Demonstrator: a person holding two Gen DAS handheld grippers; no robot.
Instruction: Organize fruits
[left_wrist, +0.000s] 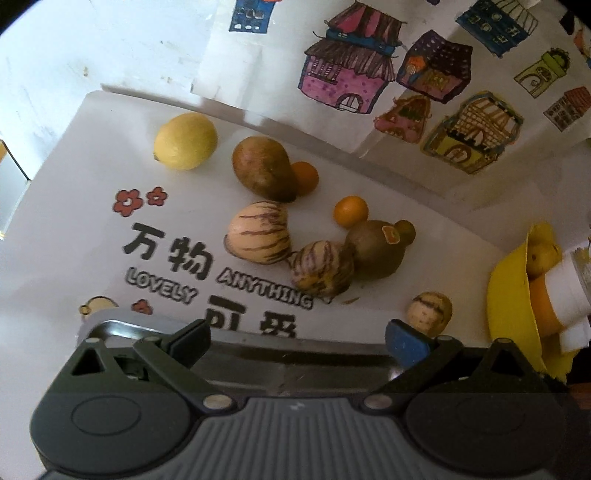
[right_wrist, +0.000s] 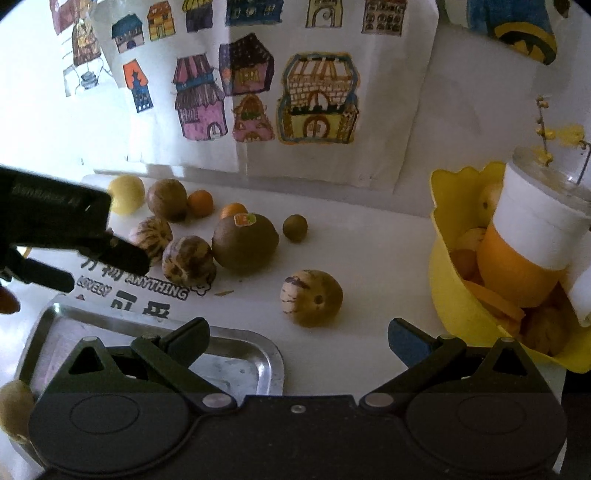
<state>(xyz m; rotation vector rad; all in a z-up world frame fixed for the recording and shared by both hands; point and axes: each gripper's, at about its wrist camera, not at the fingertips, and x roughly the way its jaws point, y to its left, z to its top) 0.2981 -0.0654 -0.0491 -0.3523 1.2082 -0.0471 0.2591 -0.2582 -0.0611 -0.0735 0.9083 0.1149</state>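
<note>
The left tool (left_wrist: 297, 338) is released, its fingers spread wide with nothing between them, hovering over the metal tray (left_wrist: 236, 345) whose far rim shows just ahead of the fingertips. Ahead of it on the white table (left_wrist: 74, 206), fruits lie scattered: a lemon (left_wrist: 185, 141) far ahead to the left, a brown pear (left_wrist: 263, 168) touching a small orange (left_wrist: 306, 178) behind it, and a second small orange (left_wrist: 351, 211) apart to the right. Nearer the tool, a large striped melon (left_wrist: 259, 232) sits beside a smaller striped melon (left_wrist: 322, 267), which touches a brown round fruit with a sticker (left_wrist: 375, 249). A little green-brown fruit (left_wrist: 405, 230) sits just behind that one. A lone striped melon (left_wrist: 430, 312) rests just ahead of the tool's right finger.

The right tool (right_wrist: 297, 338) is also released and holds nothing; its left finger is over the tray's corner (right_wrist: 271, 363), its right finger over bare table. The lone striped melon (right_wrist: 312, 302) lies just ahead of it, between the fingers' lines. To its right stands a yellow basket (right_wrist: 443, 288) holding oranges and a white-wrapped cup (right_wrist: 539, 225). The left tool's body (right_wrist: 55, 229) shows at the left, above the tray. Drawings of houses (right_wrist: 258, 88) hang on the wall beyond the table
</note>
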